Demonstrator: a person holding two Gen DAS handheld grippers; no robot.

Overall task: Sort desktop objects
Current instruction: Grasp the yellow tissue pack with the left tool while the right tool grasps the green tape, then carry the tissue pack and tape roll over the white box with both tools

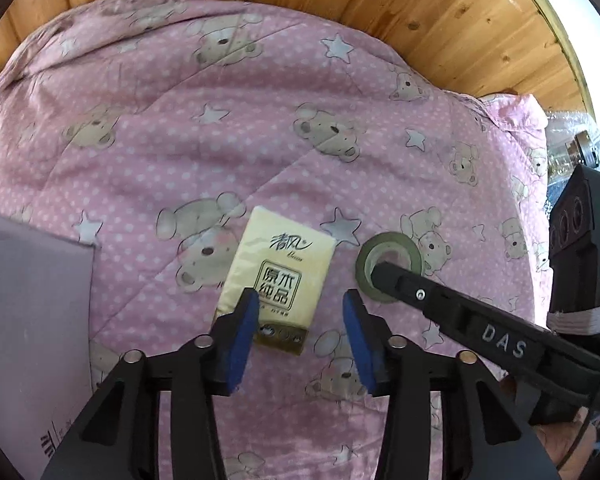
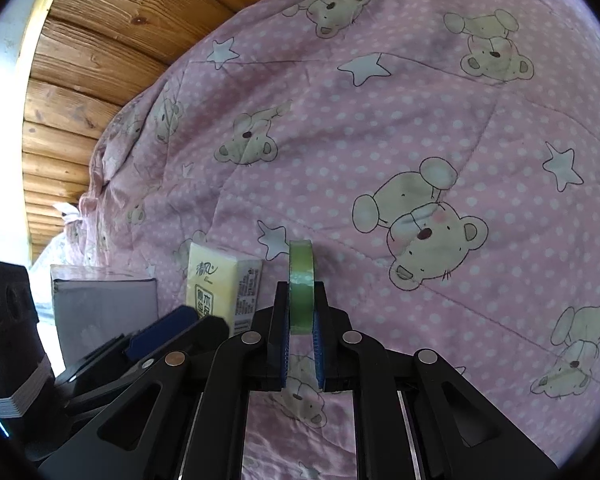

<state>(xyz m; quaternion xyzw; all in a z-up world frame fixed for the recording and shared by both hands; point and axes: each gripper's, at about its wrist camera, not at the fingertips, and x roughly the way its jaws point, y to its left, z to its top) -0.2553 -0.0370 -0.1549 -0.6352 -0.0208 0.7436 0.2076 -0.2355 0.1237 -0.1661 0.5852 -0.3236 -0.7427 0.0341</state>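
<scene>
a: right gripper point(image 2: 301, 300) status?
b: jaws narrow, clamped on the green tape roll point(image 2: 300, 286), which stands on edge over the pink bear-print quilt point(image 2: 420, 120).
a: left gripper point(image 1: 300, 320)?
b: jaws wide, holding nothing, poised above the near end of the tissue pack point(image 1: 278, 276). the pack lies flat mid-quilt, just beside the roll; a grey box point(image 1: 28, 300) sits at the quilt's left edge.

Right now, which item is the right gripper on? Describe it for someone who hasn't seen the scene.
On the pink bear-print quilt, just right of the yellow tissue pack, is a roll of green tape. The right gripper pinches it. It's the only ring-shaped item; its neighbours are flat and rectangular.
</scene>
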